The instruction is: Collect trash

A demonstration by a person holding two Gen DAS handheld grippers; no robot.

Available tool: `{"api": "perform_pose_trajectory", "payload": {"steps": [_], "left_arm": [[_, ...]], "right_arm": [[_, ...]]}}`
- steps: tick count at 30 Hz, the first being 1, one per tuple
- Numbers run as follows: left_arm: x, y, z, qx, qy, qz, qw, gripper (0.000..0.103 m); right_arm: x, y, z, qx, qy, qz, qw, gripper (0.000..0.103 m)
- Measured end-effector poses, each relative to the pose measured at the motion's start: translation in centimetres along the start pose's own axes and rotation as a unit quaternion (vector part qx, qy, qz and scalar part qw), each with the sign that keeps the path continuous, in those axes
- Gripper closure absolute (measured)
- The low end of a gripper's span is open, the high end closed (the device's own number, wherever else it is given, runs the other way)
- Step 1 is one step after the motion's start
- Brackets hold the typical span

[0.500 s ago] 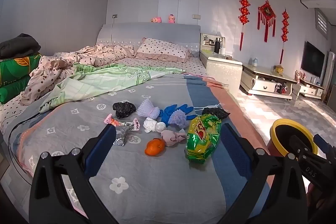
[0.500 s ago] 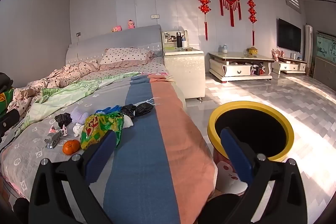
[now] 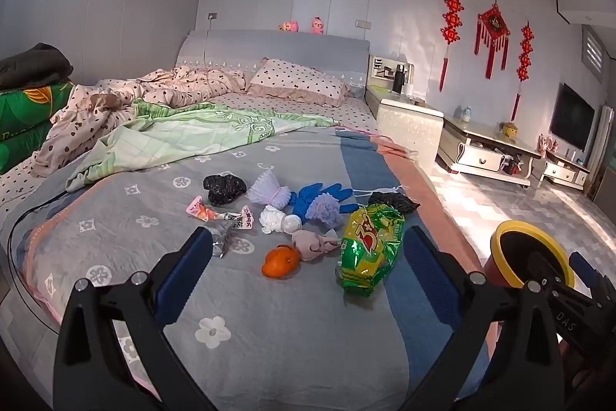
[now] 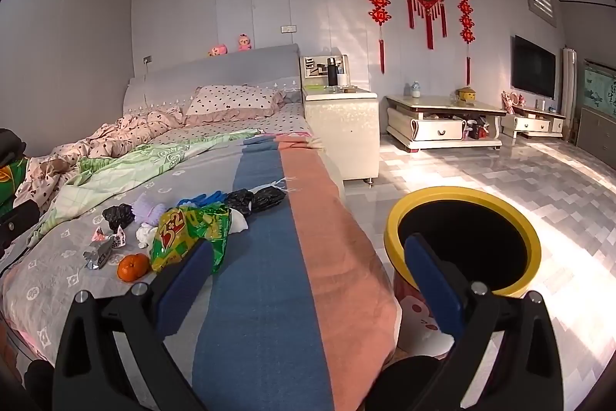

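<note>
Left wrist view looks from foot of bed (image 3: 269,334) toward headboard, low over cover, litter pile near, own fingers (image 3: 184,272) framing bottom edge. Right wrist view sits further right at bed's floor-side edge (image 4: 327,257), facing same wall, yellow-rimmed bin (image 4: 462,195) close below. Both share bed, litter pile, bin (image 3: 512,230), red wall ornaments.

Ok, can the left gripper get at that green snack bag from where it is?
Probably yes. The left gripper is open and the green snack bag lies flat on the bed just inside its right finger, nothing on top. Only the orange sits close by.
</note>
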State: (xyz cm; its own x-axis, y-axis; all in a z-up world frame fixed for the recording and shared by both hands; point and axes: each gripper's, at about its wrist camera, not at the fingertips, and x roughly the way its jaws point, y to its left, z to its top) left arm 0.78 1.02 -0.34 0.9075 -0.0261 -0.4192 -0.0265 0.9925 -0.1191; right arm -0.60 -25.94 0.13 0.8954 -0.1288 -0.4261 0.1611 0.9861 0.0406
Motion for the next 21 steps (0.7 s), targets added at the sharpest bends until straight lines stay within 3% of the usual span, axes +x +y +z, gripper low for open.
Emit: {"api": "perform_pose_trajectory", "payload": {"steps": [21], "left_arm": [[0.6, 0.4, -0.4, -0.002, 0.006, 0.001, 1.0, 0.008]], "right_arm": [[0.9, 1.3, -0.6, -0.003, 0.005, 0.005, 1.0, 0.007]]}}
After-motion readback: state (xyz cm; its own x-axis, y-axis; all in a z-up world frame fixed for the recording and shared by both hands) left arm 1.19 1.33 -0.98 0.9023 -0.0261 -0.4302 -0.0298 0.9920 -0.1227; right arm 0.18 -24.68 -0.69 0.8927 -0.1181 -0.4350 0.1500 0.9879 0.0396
